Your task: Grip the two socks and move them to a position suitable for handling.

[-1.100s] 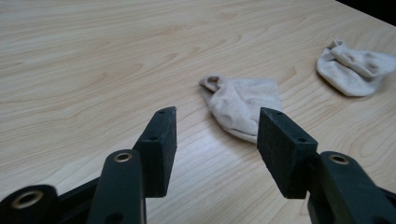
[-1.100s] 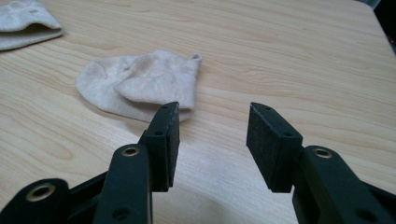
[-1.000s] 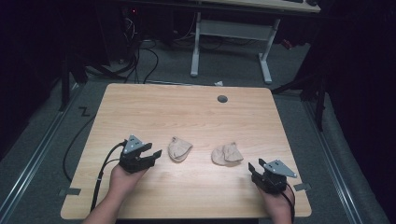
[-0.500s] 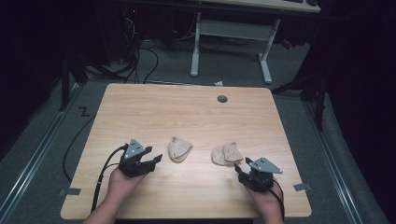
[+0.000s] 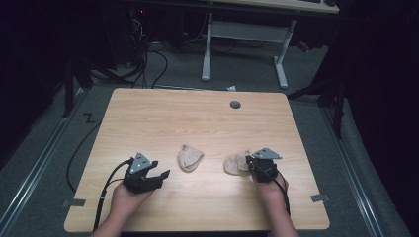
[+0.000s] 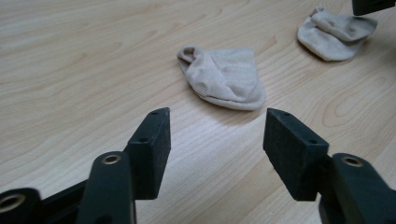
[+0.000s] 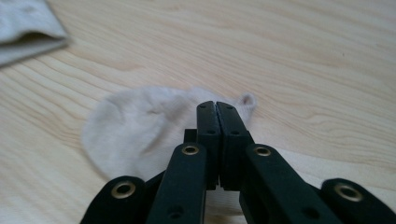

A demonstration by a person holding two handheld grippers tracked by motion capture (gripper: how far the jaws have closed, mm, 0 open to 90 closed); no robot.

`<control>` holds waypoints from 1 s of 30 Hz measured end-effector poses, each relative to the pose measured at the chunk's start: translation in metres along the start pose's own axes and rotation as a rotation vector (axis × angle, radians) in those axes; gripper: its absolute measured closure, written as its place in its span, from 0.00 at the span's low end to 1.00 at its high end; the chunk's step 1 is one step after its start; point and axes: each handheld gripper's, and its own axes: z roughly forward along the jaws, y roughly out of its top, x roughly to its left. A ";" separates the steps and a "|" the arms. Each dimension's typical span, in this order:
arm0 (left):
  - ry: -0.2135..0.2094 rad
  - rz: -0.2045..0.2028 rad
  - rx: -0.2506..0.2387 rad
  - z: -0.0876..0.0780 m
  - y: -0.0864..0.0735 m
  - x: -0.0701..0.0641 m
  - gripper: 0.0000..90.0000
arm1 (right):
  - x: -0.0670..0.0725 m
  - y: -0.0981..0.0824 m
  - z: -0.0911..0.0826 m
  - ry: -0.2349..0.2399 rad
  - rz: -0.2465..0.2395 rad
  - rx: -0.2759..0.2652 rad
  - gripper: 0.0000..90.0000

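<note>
left tool (image 6: 212, 154): jaws spread wide, nothing between, short of left sock (image 6: 224, 77) | right tool (image 7: 216, 109): jaws just closed together, above right sock (image 7: 140, 126), hold on cloth unclear | both socks flat on surface (image 5: 197, 118), near each other

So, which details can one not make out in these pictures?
- Right gripper in the right gripper view: its jaws stand shut over the right sock; whether cloth is pinched between them is hidden by the jaws themselves.
- Right sock in the high view: partly covered by that gripper.
- Left sock: its underside rests on the table.
- Dark surroundings past the table in the high view: too dim to read.
</note>
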 end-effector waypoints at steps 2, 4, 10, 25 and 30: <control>-0.006 0.013 0.004 0.002 0.000 -0.005 0.45 | -0.002 -0.002 0.005 0.003 0.005 0.024 0.99; -0.016 0.035 0.002 0.002 0.000 -0.010 0.47 | -0.001 -0.004 0.010 0.013 -0.011 0.055 0.98; -0.047 0.069 0.015 0.003 0.002 -0.027 0.49 | 0.011 -0.009 0.013 0.052 -0.062 0.071 0.98; -0.113 0.172 0.046 0.024 0.004 -0.065 0.51 | 0.075 -0.020 -0.009 0.200 -0.175 0.048 0.96; -0.164 0.137 0.059 0.028 0.005 -0.066 0.61 | 0.092 -0.023 -0.014 0.231 -0.206 0.045 0.96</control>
